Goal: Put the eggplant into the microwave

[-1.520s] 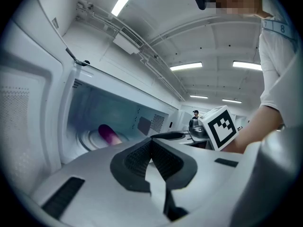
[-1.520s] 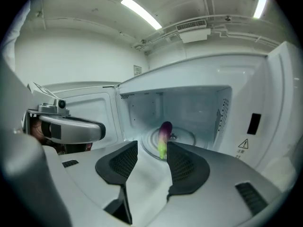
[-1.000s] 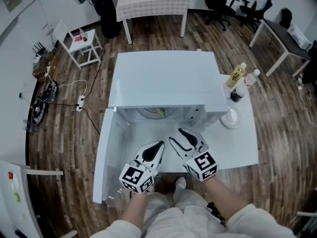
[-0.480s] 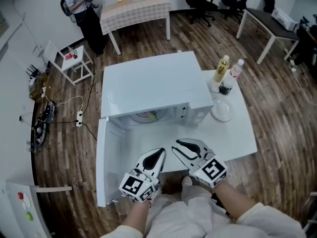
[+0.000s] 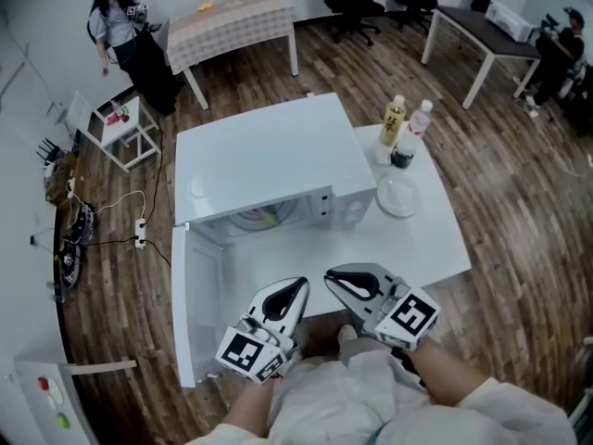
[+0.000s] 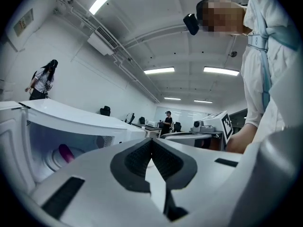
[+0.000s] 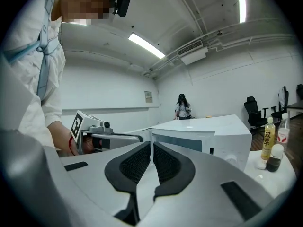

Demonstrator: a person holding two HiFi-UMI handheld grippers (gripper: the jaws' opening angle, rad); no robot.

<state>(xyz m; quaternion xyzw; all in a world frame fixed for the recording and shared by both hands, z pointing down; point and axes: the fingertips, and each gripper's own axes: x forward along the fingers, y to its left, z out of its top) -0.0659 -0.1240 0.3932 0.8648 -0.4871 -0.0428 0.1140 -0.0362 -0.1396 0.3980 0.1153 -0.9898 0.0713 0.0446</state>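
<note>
I hold my left gripper (image 5: pixel 295 293) and my right gripper (image 5: pixel 338 279) side by side above the near edge of a white bench (image 5: pixel 422 244), both pointing level towards a boxy white microwave (image 5: pixel 264 156). The microwave's door (image 5: pixel 185 313) stands swung wide open on the left. In the left gripper view the left gripper's black ribbed pads are pressed together with nothing between them. In the right gripper view the right gripper's jaws have just been closing and now meet on nothing. The smooth purple eggplant (image 6: pixel 65 152) lies inside the microwave's open cavity, well apart from both grippers. On the bench to the right of the microwave stand a yellow-labelled bottle (image 5: pixel 394 119), a clear bottle with a red label (image 5: pixel 419 123) and a small dark bottle (image 5: pixel 401 156), with a round white dish (image 5: pixel 398 196) just in front of them.
</note>
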